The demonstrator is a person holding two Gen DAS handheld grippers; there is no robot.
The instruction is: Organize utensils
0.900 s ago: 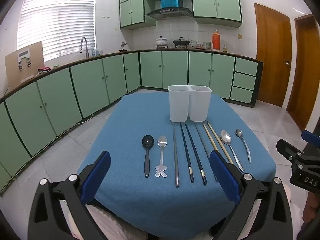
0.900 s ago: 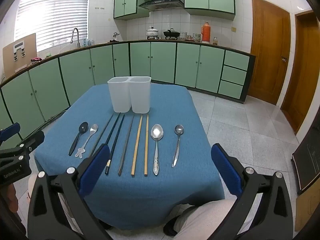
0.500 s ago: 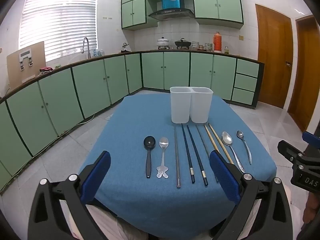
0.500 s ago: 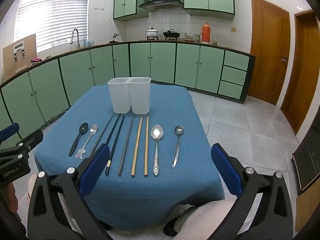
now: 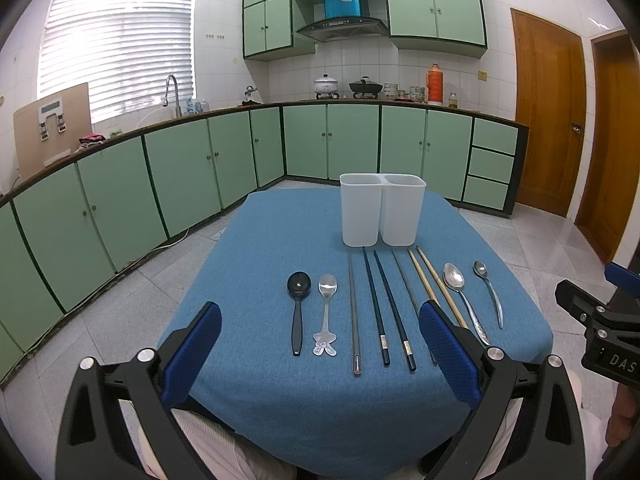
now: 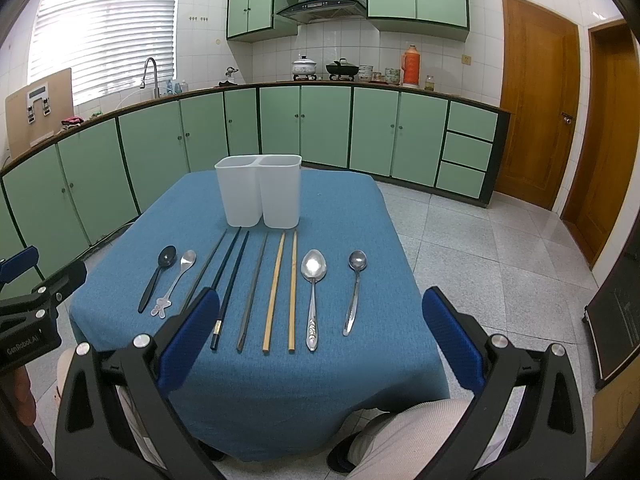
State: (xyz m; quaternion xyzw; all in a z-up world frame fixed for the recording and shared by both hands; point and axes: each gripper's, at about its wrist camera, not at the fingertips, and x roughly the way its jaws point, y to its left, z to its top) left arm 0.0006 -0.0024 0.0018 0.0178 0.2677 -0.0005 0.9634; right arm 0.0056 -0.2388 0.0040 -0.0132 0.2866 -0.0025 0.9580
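Room: green-cabinet kitchen, blue-clothed table [image 5: 260,264] filling centre frame.
Holder: white two-compartment caddy [image 5: 382,210] upright at the table's far end, centre frame, apparently empty.
Utensils: one row below the caddy, untouched. Black spoon [image 5: 298,312], bunny-handled spoon [image 5: 327,316], dark chopsticks [image 5: 384,308], bamboo chopsticks [image 6: 282,290], large spoon [image 6: 313,296], small spoon [image 6: 354,290].
Axes: long axes running up-frame toward the caddy; bowls at the far ends, handles nearest the cameras.
Left gripper [image 5: 318,356]: fingers wide apart, empty, hovering short of the near edge.
Right gripper [image 6: 320,346]: likewise spread, empty.
Risk: thin chopsticks lying flat and close together, so likely to roll or come up two at once; tall light caddy liable to tip on a clumsy drop.
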